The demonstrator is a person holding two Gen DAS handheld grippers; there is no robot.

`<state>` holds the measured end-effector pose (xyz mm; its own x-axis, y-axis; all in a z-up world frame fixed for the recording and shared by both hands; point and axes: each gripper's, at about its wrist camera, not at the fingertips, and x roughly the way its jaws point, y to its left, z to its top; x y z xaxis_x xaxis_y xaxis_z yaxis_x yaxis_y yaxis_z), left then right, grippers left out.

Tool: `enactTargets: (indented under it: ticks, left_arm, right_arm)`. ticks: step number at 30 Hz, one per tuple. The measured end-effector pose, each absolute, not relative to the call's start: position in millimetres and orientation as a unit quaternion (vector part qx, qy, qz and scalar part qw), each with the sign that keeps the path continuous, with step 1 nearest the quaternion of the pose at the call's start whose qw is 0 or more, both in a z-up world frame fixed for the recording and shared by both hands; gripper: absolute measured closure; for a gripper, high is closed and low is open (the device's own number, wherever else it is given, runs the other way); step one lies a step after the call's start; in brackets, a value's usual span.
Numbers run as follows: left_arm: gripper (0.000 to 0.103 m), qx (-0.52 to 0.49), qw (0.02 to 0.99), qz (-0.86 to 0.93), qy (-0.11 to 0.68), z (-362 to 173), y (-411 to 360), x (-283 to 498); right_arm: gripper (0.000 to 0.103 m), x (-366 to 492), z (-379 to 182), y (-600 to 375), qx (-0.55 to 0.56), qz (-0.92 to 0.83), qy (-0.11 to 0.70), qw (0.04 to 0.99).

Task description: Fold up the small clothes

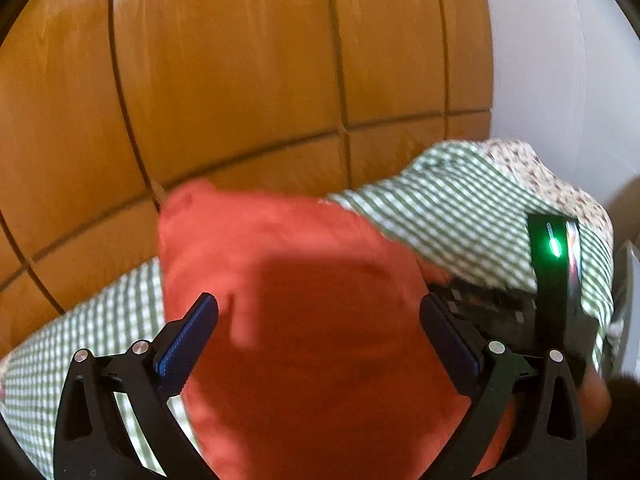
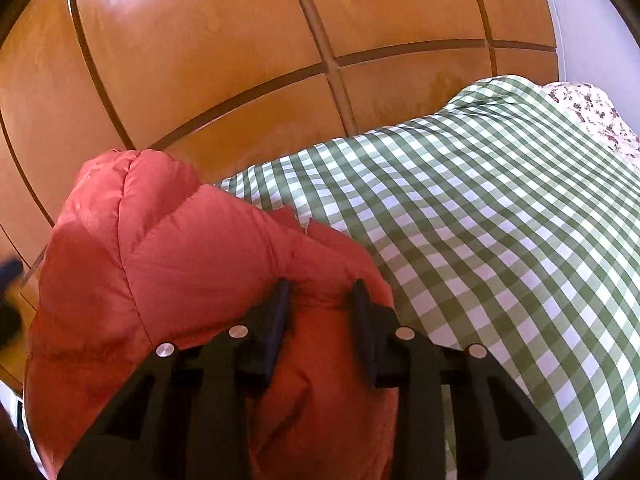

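An orange-red padded garment [image 1: 304,304] lies bunched on a green-and-white checked cloth [image 1: 460,216]. My left gripper [image 1: 318,312] is open wide above it, its blue-padded fingers [image 1: 188,340] either side of the fabric, not touching that I can see. The view is blurred. In the right wrist view the same quilted garment [image 2: 168,264] rises in a mound at the left. My right gripper [image 2: 320,292] has its fingers close together with a fold of the garment pinched between them. The right gripper's body with a green light [image 1: 554,246] shows in the left wrist view.
The checked cloth [image 2: 500,240] covers the surface and runs to the right. A floral fabric [image 2: 592,116] lies at its far right edge. Orange wooden panels [image 2: 240,60] stand behind. A white wall [image 1: 560,60] is at the right.
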<state>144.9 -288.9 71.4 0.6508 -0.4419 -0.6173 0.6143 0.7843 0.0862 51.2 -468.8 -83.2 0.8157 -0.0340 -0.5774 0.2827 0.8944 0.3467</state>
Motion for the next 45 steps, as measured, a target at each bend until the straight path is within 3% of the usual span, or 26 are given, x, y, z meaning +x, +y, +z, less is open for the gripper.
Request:
enactTargets:
  ticks: [9,24,33,35,37,38,45]
  left_arm:
    - [0.003,0.240,0.880,-0.213,0.351,33,-327,226]
    - [0.003,0.162,0.860,-0.228,0.427,-23,-309,274]
    - [0.003,0.163,0.874,-0.217,0.402,-17,-300,259]
    - [0.003,0.151,0.876,-0.224,0.399,-8,-287,245]
    - [0.003,0.125,0.876,-0.237,0.401,1,-270,230]
    - [0.003,0.113,0.876,-0.242,0.401,5,-262,223]
    - [0.003,0.039,0.881,-0.253,0.398,7,-215,171]
  right_arm:
    - [0.071,52,-82,-467,0.207,-0.088,0.295,0.929]
    - [0.070,83,-87,-464,0.189,-0.103,0.328,0.920]
    - [0.069,80,-90,-461,0.175,-0.098,0.311,0.929]
    - [0.064,76,-88,-460,0.166,-0.094,0.304,0.933]
    - [0.034,68,-84,-465,0.156,-0.103,0.303,0.935]
    - [0.028,61,-80,-471,0.164,-0.105,0.300,0.934]
    - [0.023,9,-62,-470,0.246,-0.058,0.280,0.926]
